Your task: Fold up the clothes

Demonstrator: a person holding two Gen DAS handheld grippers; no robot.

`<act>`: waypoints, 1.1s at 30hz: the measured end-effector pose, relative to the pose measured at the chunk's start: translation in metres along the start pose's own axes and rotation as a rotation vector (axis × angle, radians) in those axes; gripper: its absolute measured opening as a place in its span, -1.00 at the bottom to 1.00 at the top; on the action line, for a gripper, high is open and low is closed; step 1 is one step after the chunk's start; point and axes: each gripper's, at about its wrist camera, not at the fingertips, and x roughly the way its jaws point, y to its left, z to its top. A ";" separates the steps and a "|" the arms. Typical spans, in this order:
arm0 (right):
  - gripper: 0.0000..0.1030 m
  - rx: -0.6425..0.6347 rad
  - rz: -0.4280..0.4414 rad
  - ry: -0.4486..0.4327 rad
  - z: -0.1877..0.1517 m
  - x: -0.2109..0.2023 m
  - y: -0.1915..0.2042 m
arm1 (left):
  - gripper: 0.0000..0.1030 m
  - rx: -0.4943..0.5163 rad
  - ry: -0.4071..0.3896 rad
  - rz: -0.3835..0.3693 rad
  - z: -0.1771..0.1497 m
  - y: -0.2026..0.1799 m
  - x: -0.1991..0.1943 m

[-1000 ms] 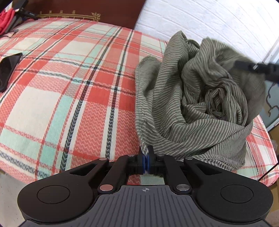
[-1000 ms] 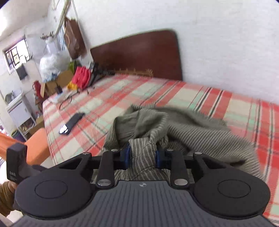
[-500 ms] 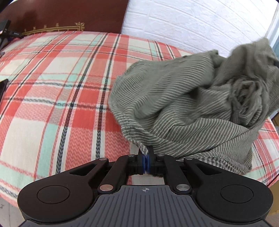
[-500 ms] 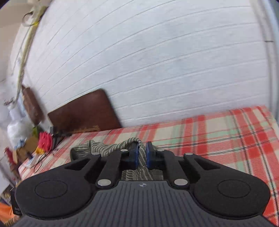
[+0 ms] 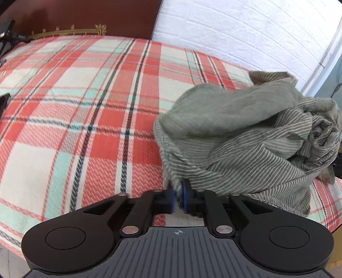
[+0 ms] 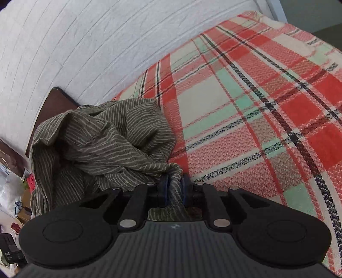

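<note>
A crumpled olive-green garment with thin white stripes [image 5: 245,136] lies heaped on the right of the plaid bed [image 5: 74,107]. My left gripper [image 5: 179,197] sits at the heap's near left edge. Its jaws are opening and a narrow gap shows between the blue pads. The cloth's hem hangs just at their tips. In the right wrist view the same garment [image 6: 111,136] is piled to the left. A twisted fold of it runs between the pads of my right gripper [image 6: 174,189] and fills the gap, though these jaws are opening too.
The bed's red, mint and cream cover [image 6: 256,107] stretches flat to the right of the heap. A dark wooden headboard [image 5: 85,17] and a white brick wall [image 5: 235,32] bound the bed. A black phone [image 5: 3,102] lies at the left edge. Clutter [image 6: 12,188] stands beyond the bed.
The left jaws have parted from a tight pinch on the hem. The right gripper has swung down and rolled, from facing the wall to the bed, dragging the heap to the right.
</note>
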 end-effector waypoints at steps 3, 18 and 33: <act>-0.04 -0.015 0.002 -0.058 0.013 -0.022 0.009 | -0.23 0.043 -0.046 0.045 0.011 0.000 -0.020; 0.46 -0.352 0.269 -0.106 0.008 -0.040 0.131 | 0.34 0.370 -0.087 -0.251 0.155 -0.133 0.045; -0.67 -0.345 0.269 0.028 -0.001 0.016 0.149 | -1.00 0.251 0.037 -0.262 0.182 -0.140 0.108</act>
